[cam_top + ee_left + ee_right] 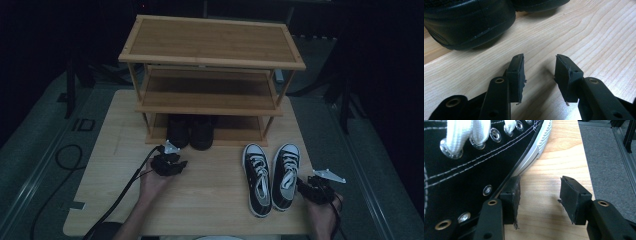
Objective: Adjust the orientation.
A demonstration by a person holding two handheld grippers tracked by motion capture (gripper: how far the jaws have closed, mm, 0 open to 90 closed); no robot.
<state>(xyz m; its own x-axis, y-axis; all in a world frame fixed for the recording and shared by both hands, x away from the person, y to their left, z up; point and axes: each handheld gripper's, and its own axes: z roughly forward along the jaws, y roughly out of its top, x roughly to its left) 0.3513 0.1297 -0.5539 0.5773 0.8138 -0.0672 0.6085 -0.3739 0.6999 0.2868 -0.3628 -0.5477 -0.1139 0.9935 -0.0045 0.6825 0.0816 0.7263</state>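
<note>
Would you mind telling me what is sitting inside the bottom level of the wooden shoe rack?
A pair of black shoes stands on the rack's lowest shelf, toes poking out toward the person. Their rear parts are covered by the shelf above and shadow.

High view: dim, bluish, grainy; surroundings beyond the table (210,200) nearly black.
Shoe rack (210,42): lowest shelf deep in shadow, black shoes (190,131) barely separable.
Gripper views: brighter, even light, soft shadows under the jaws.
Focus: nearest jaw parts slightly soft.
</note>
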